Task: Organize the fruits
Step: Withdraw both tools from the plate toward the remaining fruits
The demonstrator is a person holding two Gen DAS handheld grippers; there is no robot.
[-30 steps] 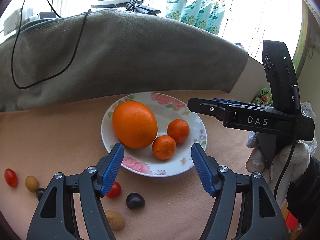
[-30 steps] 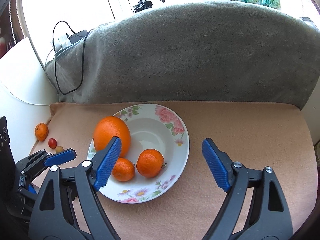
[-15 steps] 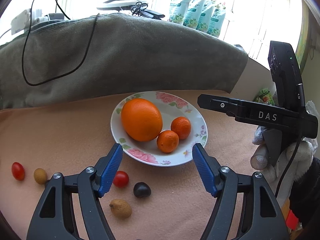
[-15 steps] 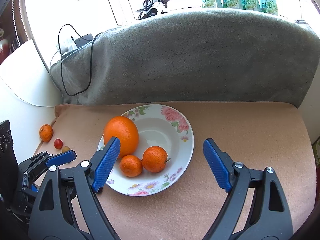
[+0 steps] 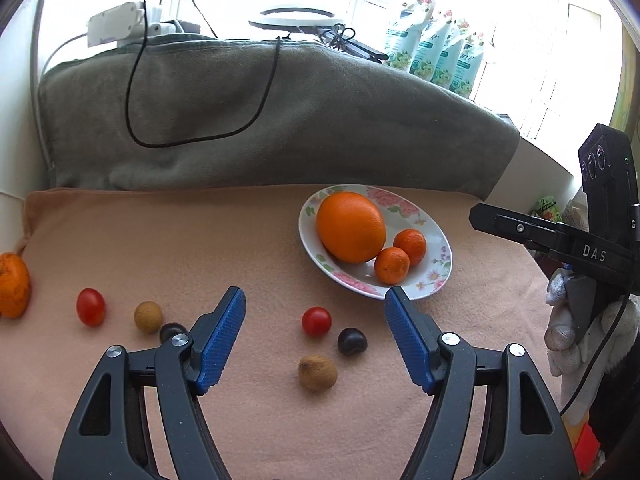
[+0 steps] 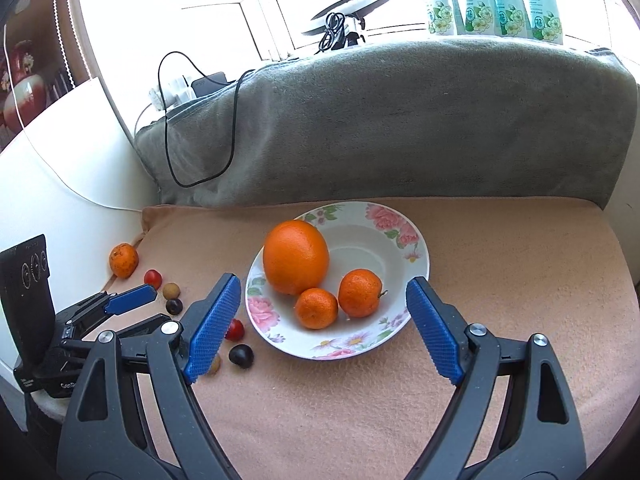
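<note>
Worktop: flat surface covered by a peach fleece cloth [image 6: 500, 280]; fruit and plate rest directly on it.
Backdrop: grey blanket [image 6: 400, 120] draped over a raised back, with a black cable [image 5: 200, 112] looping down its face.
Room: bright window behind; four teal floral pouches [image 6: 496, 0] and a ring light [image 5: 298, 20] stand on the sill; a white panel [image 6: 60, 168] closes the left side.
Plate: floral-rim plate [image 6: 416, 256] holds one large orange [image 6: 296, 256] and two mandarins [image 6: 360, 293], the three touching.
Loose fruit, near group: cherry tomato [image 5: 316, 321], dark plum-like fruit [image 5: 352, 341] and brown longan-like fruit [image 5: 317, 372] lie on the cloth just beside the plate.
Loose fruit, far group: third mandarin [image 5: 14, 284], second tomato [image 5: 91, 306], tan fruit [image 5: 148, 317] and a dark fruit [image 5: 172, 330], well apart from the plate.
Left tongs [image 5: 316, 344]: spread wide, empty, above the near group.
Right tongs [image 6: 324, 324]: spread wide, empty, framing the plate.
</note>
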